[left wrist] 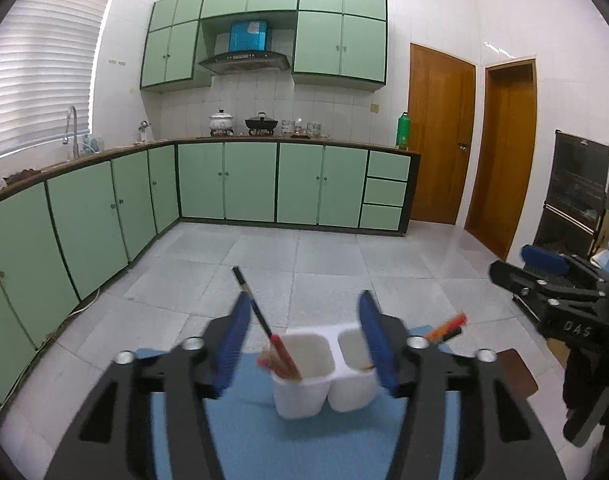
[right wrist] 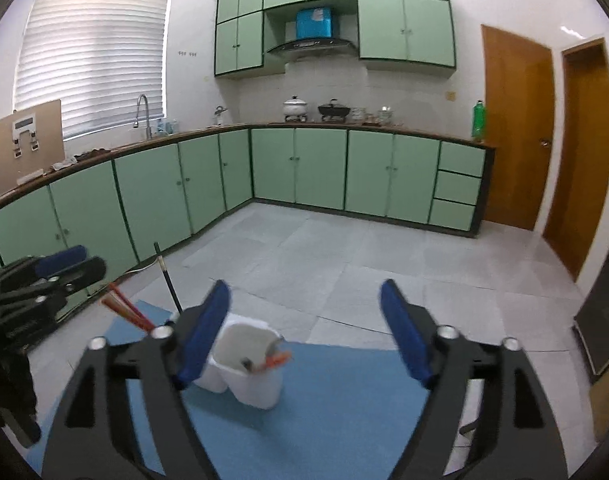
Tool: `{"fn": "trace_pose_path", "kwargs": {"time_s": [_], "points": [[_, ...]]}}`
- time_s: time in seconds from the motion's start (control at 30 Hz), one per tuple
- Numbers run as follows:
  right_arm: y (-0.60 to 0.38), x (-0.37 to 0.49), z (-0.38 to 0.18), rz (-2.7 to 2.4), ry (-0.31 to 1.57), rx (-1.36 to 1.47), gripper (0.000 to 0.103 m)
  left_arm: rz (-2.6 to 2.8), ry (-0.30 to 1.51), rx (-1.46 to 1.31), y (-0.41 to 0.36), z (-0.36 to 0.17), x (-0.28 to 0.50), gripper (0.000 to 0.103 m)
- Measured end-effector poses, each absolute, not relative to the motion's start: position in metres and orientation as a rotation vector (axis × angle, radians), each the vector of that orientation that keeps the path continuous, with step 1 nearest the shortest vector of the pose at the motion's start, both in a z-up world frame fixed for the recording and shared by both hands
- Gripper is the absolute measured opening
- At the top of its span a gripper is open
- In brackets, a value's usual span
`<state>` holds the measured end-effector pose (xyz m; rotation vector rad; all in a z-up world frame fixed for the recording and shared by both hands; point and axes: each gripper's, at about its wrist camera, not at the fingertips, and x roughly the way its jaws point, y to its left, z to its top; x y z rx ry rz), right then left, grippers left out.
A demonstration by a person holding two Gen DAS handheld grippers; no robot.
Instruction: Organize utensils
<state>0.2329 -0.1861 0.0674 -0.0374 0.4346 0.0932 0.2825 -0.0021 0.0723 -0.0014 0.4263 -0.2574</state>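
Both tongs, left (left wrist: pixel 302 344) and right (right wrist: pixel 304 330), gape wide and empty over the white holder (left wrist: pixel 324 376); chopsticks (left wrist: pixel 278 354) already stand inside, suggesting sorting is nearly finished.

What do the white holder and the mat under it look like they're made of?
White holder: likely plastic, judging by its thin moulded walls, rounded corners and smooth matte white surface. Blue mat: probably soft fabric or foam, flat and non-reflective; blur leaves its texture unclear.
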Motion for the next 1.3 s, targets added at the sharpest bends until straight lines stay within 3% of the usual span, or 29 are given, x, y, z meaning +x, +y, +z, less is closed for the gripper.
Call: {"fn": "trace_pose_path", "kwargs": {"time_s": [0.27,0.47,1.3], "points": [[-0.2,0.152,0.042,0.13,0.447,0.021,0.096,-0.253,0.462,-0.024,0.004,0.055,0.218,0.087],[-0.197,0.109,0.022,0.191,0.504,0.083,0.097,-0.245,0.496,-0.027,0.005,0.042,0.174,0.095],[-0.169,0.025,0.046,0.259,0.465,0.033,0.097,-0.201,0.425,-0.001,0.002,0.057,0.073,0.097]]}}
